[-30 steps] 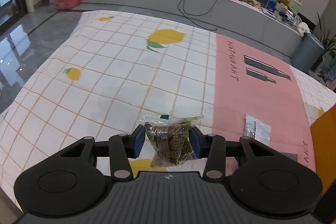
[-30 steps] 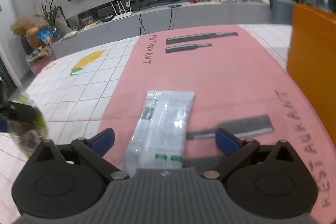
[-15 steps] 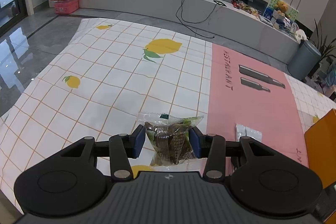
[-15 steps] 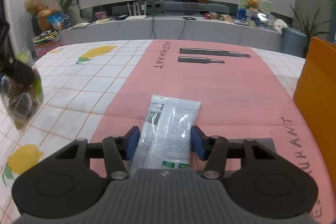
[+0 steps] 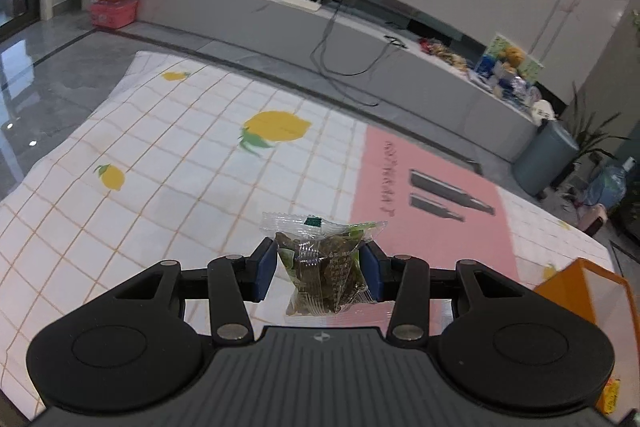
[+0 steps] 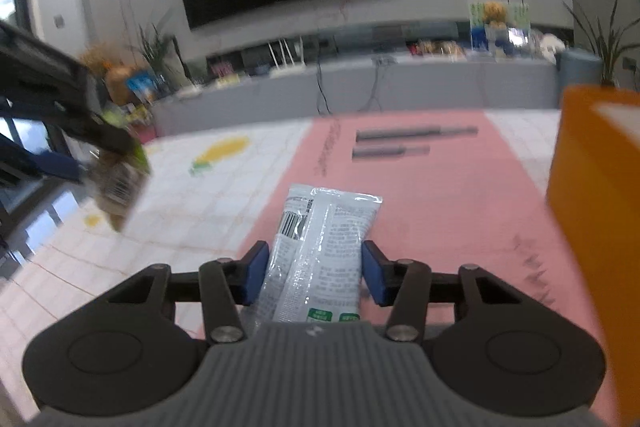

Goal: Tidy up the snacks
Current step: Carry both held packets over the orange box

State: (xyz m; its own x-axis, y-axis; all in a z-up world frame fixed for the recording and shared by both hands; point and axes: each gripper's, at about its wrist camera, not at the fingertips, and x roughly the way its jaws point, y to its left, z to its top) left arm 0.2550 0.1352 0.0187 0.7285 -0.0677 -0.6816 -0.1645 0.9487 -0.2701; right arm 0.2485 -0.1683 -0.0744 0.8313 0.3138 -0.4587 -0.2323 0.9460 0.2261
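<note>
My left gripper (image 5: 318,271) is shut on a clear snack packet (image 5: 320,259) of green and brown pieces, held up over the lemon-print tablecloth (image 5: 180,167). That same packet (image 6: 118,187) shows blurred at the left of the right wrist view. The jaws of my right gripper (image 6: 315,278) are closing, and both blue pads press the sides of a long white packet (image 6: 324,227) with a barcode. It is lifted off the cloth's pink panel (image 6: 440,195). An orange box (image 6: 592,187) stands at the right; its corner (image 5: 576,291) also shows by the left gripper.
The table ends at the far side and at the left, with grey floor (image 5: 60,67) beyond. A long grey TV bench (image 5: 360,39) runs along the wall under a dark screen. A grey bin (image 5: 548,159) and plants stand at the far right.
The right jaws went from wide open to closed on the white packet and raised it off the cloth. The left gripper rose a little with its snack packet still held.
</note>
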